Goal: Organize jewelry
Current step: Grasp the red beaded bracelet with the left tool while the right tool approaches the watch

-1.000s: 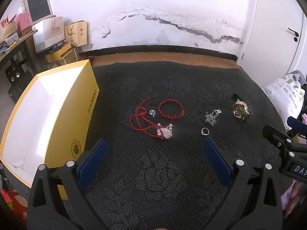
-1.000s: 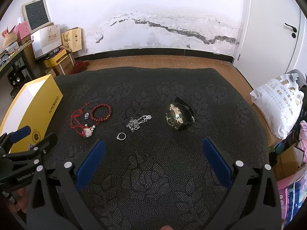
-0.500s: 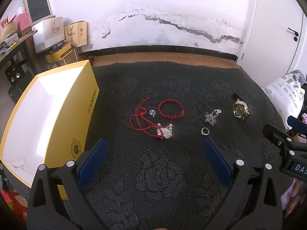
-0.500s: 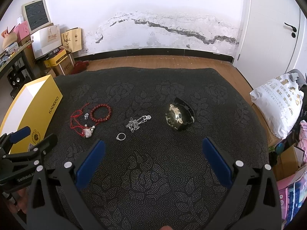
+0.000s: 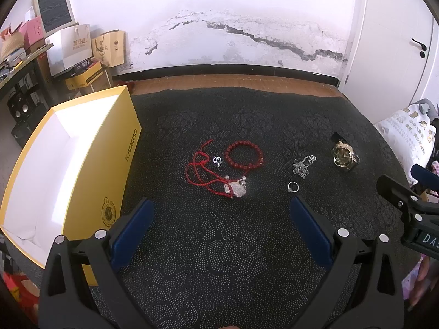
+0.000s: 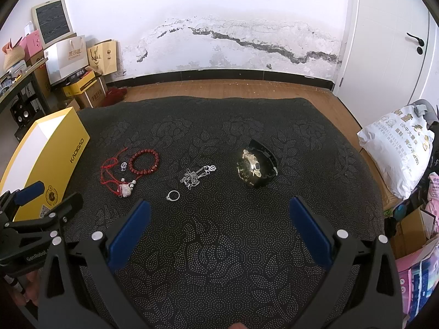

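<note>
I see an open yellow box (image 5: 68, 170) standing at the mat's (image 5: 219, 260) left edge. Mid-mat, left to right, lie a red cord (image 5: 203, 172) with a silver pendant (image 5: 238, 189), a small charm (image 5: 217, 160), a red bead bracelet (image 5: 244, 155), a heaped silver chain (image 5: 301, 166), a ring (image 5: 293, 187), and a gold watch (image 5: 344, 156) toward the right edge.

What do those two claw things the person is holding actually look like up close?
Both look alike: the left gripper and right gripper have matte black plastic frames with round silver bolt heads. Each finger carries a flat blue pad. White lettering marks their sides: "GenRobot" on the left one, seen from the right camera, and "DA" partly visible on the right one. No cables show.
</note>
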`<state>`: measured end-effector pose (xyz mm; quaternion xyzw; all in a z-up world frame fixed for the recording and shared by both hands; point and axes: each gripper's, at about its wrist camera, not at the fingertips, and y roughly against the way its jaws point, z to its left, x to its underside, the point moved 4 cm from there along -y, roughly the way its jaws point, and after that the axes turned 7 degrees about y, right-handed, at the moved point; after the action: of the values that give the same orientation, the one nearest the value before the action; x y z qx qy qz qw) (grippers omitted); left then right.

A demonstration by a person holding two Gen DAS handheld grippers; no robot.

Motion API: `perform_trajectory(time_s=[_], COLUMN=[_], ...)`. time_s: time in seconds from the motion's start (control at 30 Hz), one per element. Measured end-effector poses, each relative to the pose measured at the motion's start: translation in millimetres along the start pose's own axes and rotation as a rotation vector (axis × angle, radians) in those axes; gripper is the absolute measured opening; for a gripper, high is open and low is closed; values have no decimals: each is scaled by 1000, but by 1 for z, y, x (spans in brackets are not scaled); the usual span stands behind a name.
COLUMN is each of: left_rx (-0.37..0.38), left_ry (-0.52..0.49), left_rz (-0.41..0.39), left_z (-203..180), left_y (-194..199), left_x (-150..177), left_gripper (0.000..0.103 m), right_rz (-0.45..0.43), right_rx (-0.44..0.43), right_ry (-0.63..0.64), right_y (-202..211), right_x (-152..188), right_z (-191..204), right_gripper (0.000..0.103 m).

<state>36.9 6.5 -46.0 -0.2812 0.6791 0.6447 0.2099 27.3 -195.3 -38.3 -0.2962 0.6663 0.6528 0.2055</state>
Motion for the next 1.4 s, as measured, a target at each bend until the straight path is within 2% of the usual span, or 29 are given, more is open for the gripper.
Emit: perform_trajectory(time_s=[0.43, 0.6, 0.87, 1.13, 1.23, 1.4], left_rx=[0, -6, -3, -38, -26, -58], left_ry=[2, -2, -8, -22, -21, -38], left_rz=[1, 16, 79, 74, 106, 139], left_z=[0, 0, -17, -39, -46, -48], left_y=[1, -10, -75, -126, -144, -173], left_x=[0, -2, -24, -49, -52, -49], left_gripper=[97, 97, 97, 97, 97, 97], right_rz=[-2, -2, 3, 36, 38, 36], right_rx=[2, 6, -1, -14, -29, -35], right_ry=[1, -20, -57, -77, -93, -78], right_y=[1, 0, -5, -18, -20, -24], right_x=[-1, -1, -3, 0, -3, -6], right_z=[0, -4, -17, -30, -34, -32], right_gripper=[98, 98, 98, 98, 98, 98])
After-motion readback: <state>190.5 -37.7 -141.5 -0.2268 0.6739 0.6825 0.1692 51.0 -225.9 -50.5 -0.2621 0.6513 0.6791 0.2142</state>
